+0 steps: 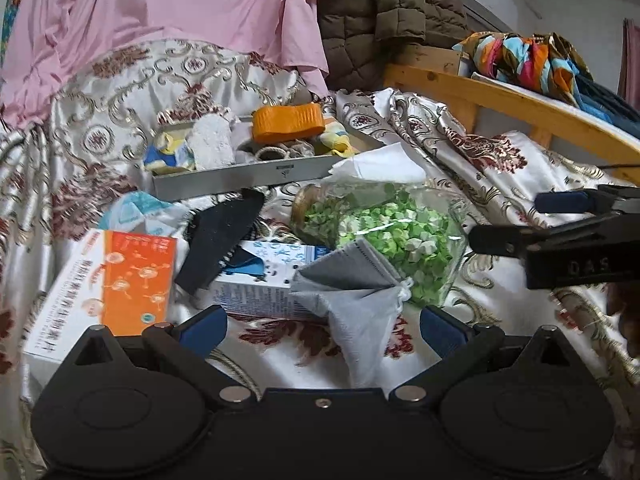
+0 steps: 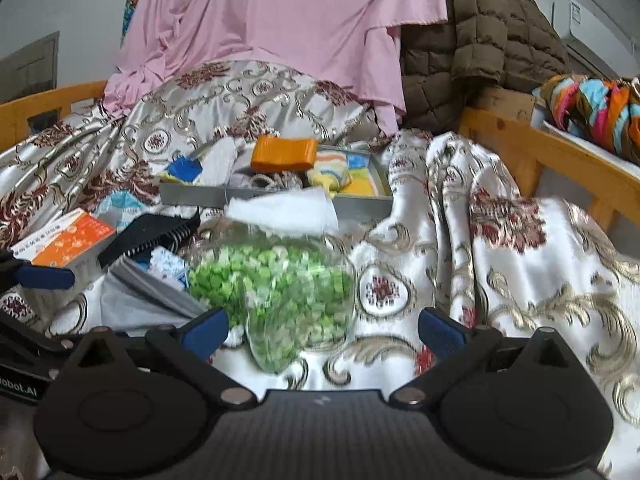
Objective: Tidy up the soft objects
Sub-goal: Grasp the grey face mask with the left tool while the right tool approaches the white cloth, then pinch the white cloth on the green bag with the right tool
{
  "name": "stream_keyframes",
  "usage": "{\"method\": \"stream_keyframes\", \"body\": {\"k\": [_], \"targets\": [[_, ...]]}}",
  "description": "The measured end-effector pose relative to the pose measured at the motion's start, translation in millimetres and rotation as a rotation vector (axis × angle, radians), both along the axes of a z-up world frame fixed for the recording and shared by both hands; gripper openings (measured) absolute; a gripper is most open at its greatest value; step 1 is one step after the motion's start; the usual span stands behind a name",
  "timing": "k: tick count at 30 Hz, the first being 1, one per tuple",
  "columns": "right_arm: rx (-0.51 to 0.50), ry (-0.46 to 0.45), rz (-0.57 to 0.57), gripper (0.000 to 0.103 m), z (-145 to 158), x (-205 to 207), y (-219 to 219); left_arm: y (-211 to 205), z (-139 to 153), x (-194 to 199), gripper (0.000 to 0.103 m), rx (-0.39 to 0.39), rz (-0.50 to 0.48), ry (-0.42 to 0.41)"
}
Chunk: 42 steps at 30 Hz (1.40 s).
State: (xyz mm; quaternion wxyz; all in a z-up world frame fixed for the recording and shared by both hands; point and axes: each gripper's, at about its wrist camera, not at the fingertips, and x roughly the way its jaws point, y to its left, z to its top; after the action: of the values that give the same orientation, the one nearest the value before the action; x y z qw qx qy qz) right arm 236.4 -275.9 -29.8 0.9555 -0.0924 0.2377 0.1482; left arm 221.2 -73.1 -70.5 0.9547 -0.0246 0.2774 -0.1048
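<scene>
A bed covered by a shiny patterned bedspread (image 2: 500, 264) is seen, crowded with loose things. Toward the head of the bed a shallow grey tray (image 1: 240, 178) is set, in which an orange sponge-like block (image 1: 288, 122), a white porous block (image 1: 211, 146) and coiled rope are held. In front of the tray a clear glass jar (image 1: 384, 236) lies on its side, filled with small green and white folded pieces; a white cloth (image 2: 280, 210) is draped over its far side. Against the jar a soft grey pouch (image 1: 356, 300) with a ribbed edge is crumpled, resting partly on a white and blue carton (image 1: 260, 280). A black spiral notebook (image 1: 220, 240) and an orange and white box (image 1: 108, 284) lie at the left. The left gripper (image 1: 322, 330) is held spread wide with the pouch just before its blue pads, nothing clasped. The right gripper (image 2: 322, 332) is likewise spread apart, empty, the jar lying between its fingers. A pink sheet (image 2: 280, 28) and a brown quilted jacket (image 2: 480, 40) hang behind.
</scene>
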Motion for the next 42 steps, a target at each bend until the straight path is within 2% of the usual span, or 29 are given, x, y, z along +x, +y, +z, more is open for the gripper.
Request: {"method": "stream_keyframes", "body": {"k": [4,7,11,16,20,24,27,29,31,36,42], "targets": [[-0.015,-0.033,0.048,0.103,7,15,7,5,-1,3,0.102,-0.096,-0.012,0.026],[-0.016,-0.045,0.097,0.103,12,27,14,8,0,4,0.1,-0.14,0.001,0.027],[-0.014,-0.053,0.164,0.103,17,44,29,13,2,7,0.096,-0.185,0.019,0.028],[-0.057,-0.083,0.239,0.101,21,63,47,17,1,10,0.084,-0.209,0.018,0.041],[-0.076,-0.062,0.271,0.084,18,77,58,21,0,12,0.072,-0.242,0.024,0.051],[-0.095,-0.043,0.269,0.076,12,86,66,22,-3,16,0.054,-0.284,0.006,0.085],[-0.094,-0.023,0.268,0.066,7,88,66,22,-4,16,0.048,-0.285,0.006,0.086],[-0.08,-0.003,0.267,0.056,6,89,65,22,-3,17,0.043,-0.288,0.008,0.083],[-0.064,0.012,0.266,0.052,6,91,62,22,-2,16,0.037,-0.292,0.011,0.078],[-0.063,0.012,0.249,0.038,6,94,59,23,1,17,0.016,-0.303,0.011,0.08],[-0.065,0.0,0.24,0.02,7,90,58,24,4,17,0.01,-0.32,0.013,0.076]]}}
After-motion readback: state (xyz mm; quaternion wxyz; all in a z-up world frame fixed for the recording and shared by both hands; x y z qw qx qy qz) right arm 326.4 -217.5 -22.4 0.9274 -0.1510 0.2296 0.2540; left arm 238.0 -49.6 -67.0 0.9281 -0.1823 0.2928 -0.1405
